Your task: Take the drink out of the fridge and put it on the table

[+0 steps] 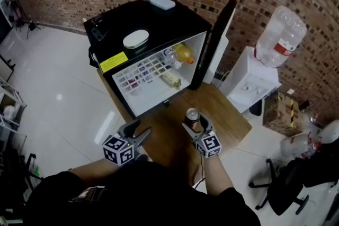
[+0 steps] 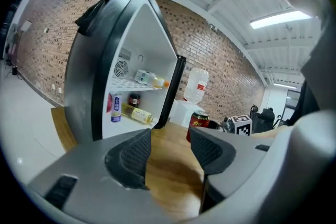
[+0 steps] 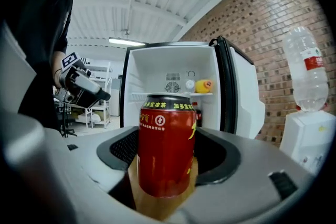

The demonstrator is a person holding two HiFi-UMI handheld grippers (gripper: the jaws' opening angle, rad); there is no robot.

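Right gripper view: red drink can (image 3: 166, 144) upright, long axis vertical, pinched at mid-height between the pads of the right tongs (image 3: 169, 157). Head view: can (image 1: 192, 115) outside the fridge (image 1: 153, 24), over the wooden table (image 1: 225, 111), just in front of the open door. Base at or just above the wood; contact not settled from any view. Left tongs (image 1: 142, 127) spread, nothing between the pads, apart from the can on its left, over the table's near part. Judged: 1 move outstanding, straight down along the can's axis, then release by the right tongs, the nearer of the 2.
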